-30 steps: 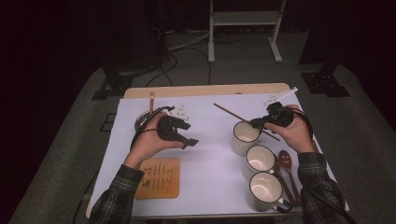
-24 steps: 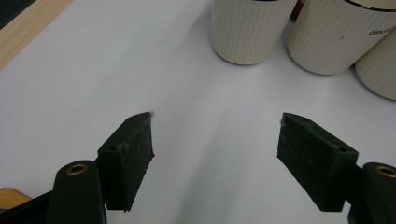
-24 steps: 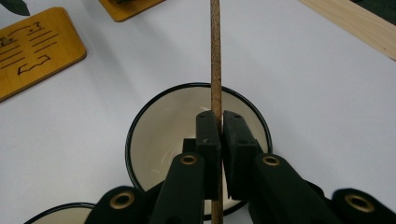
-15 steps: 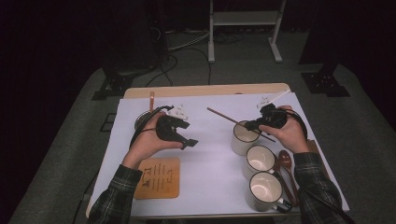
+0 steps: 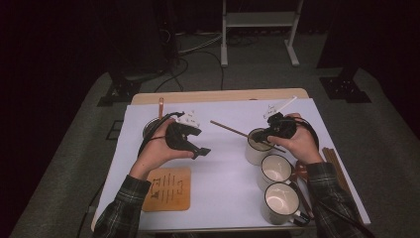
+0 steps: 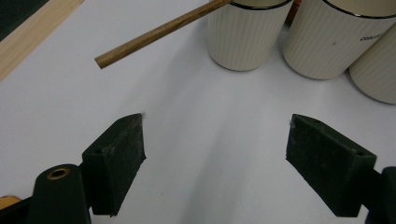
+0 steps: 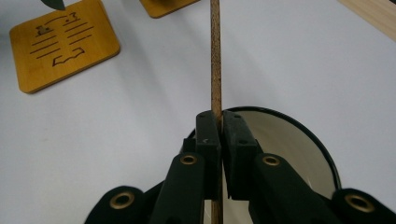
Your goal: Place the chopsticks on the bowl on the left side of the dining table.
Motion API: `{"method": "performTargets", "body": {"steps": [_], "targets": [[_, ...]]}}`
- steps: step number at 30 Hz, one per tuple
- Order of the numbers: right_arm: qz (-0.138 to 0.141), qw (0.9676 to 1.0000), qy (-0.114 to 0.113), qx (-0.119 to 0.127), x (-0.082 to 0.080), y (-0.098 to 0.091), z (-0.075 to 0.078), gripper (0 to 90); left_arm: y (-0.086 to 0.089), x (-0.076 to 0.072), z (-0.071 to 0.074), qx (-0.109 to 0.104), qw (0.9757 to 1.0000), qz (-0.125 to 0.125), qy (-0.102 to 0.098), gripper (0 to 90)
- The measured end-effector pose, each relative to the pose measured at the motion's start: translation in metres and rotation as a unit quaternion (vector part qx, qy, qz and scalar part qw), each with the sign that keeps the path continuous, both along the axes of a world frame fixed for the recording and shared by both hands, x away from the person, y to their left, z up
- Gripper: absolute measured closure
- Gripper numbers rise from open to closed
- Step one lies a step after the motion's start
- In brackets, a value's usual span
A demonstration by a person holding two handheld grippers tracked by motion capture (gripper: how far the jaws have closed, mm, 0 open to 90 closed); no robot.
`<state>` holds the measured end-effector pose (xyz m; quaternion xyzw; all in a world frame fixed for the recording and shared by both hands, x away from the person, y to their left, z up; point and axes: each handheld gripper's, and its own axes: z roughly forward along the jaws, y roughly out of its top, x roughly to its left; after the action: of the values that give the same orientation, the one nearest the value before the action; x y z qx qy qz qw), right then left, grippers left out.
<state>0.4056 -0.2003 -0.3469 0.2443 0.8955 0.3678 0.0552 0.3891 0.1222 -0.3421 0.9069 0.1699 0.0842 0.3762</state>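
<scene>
Right gripper [image 5: 270, 135] jaws clamped on wooden stick [image 5: 229, 128], now over nearest-the-far-edge mug [image 5: 256, 147]; left gripper [image 5: 195, 144] jaws just opening, empty.

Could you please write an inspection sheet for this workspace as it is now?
Surface: table covered by a white sheet.
Job's things: wooden stick slanting over the farthest of three cream mugs, which stand in a row.
Clutter: wooden coaster; wooden sticks at the right edge.
Grippers: right gripper shut on the wooden stick; left gripper open with nothing between its pads, jaws just been opening.
Cables: cable looping behind the left gripper.
Surroundings: dark room, grey floor, metal stand behind.
</scene>
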Motion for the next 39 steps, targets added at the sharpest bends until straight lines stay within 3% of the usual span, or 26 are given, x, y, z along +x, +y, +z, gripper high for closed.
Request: {"method": "performTargets", "body": {"steps": [13,21,28,39], "targets": [[0.043,0.9990,0.001,-0.010,-0.001,0.022,0.000,84.8,0.001,-0.001,0.003,-0.009,0.9999,-0.002,-0.006,18.7],[0.076,0.9970,0.000,-0.016,-0.004,0.033,0.001,84.8,-0.002,-0.003,0.003,-0.006,0.9998,-0.017,-0.008,21.8],[0.106,0.9941,0.003,-0.026,-0.005,0.041,0.001,84.8,-0.004,-0.006,0.003,-0.006,0.9994,-0.031,-0.012,23.3],[0.146,0.9890,0.010,-0.027,-0.006,0.051,0.004,84.8,-0.013,-0.009,-0.001,0.015,0.9978,-0.062,-0.018,29.1]]}}
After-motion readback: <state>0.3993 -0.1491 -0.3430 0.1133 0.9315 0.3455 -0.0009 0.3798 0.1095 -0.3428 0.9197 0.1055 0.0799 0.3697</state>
